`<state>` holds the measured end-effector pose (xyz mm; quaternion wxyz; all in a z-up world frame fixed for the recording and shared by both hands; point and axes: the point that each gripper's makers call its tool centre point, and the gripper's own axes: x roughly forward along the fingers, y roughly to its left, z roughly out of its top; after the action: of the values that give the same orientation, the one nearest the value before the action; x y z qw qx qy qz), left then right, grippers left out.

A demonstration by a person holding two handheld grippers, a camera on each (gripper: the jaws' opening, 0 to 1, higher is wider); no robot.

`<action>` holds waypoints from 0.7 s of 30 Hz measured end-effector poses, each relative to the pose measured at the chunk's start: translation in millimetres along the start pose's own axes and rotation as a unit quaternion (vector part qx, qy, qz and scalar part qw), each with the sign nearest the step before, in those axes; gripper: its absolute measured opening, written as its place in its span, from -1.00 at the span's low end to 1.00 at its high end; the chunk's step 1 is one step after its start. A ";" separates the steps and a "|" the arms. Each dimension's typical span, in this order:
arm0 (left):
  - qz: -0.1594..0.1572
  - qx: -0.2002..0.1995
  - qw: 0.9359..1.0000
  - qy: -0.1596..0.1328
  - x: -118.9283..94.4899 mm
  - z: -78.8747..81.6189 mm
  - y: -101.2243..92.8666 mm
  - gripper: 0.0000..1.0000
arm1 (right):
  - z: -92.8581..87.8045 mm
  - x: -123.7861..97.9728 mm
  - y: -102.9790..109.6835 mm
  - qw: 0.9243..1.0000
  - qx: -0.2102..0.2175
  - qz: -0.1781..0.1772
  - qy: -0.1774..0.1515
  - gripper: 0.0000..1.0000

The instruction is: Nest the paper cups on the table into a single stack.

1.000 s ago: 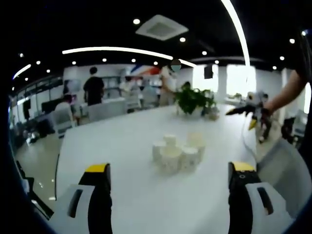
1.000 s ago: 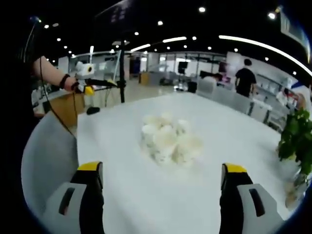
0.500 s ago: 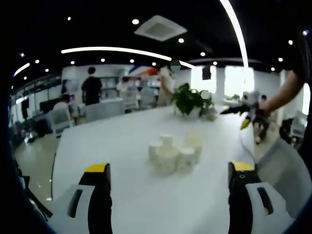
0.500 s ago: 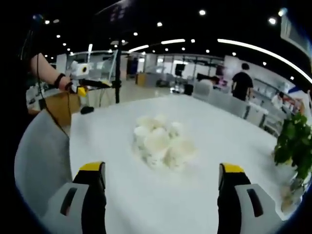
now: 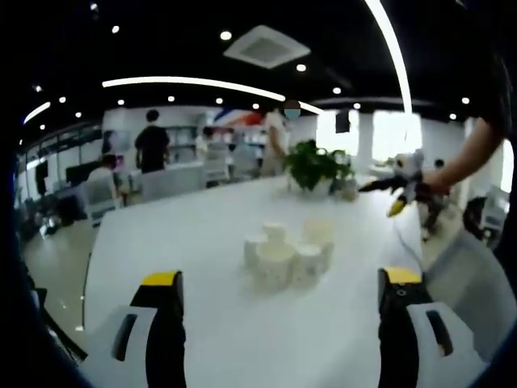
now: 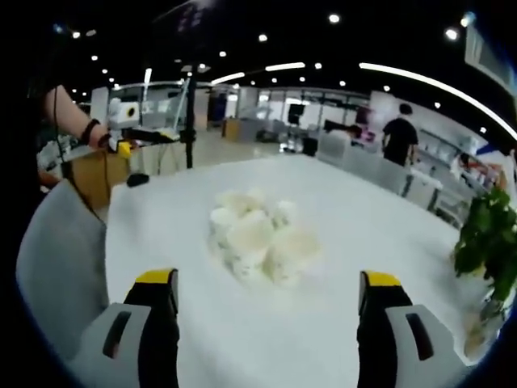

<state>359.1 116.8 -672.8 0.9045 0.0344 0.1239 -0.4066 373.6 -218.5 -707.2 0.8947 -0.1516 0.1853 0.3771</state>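
Several white paper cups stand close together in a cluster near the middle of the white table; the same cluster of cups appears in the right gripper view. My left gripper is held above the table's near edge, open, with nothing between its jaws and well short of the cups. My right gripper is likewise open and empty, a little back from the cluster. The right gripper also appears at the right of the left gripper view, and the left gripper at the left of the right gripper view.
A potted green plant stands at the table's far end, also the plant at the right edge. A grey chair back is by the table's side. People and desks fill the office behind. White table surface lies around the cups.
Both views have shifted a little; the cup cluster sits slightly further left in each. The cups themselves have not moved, and both grippers remain open.
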 end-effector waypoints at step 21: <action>0.000 0.000 1.000 0.010 2.1 -6.4 -7.2 1.00 | 1.2 19.0 -17.5 1.000 -0.010 0.003 0.000 0.76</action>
<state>353.8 111.5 -679.3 0.9033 0.0387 0.1326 -0.4061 398.9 -218.0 -712.2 0.8919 -0.1606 0.1823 0.3814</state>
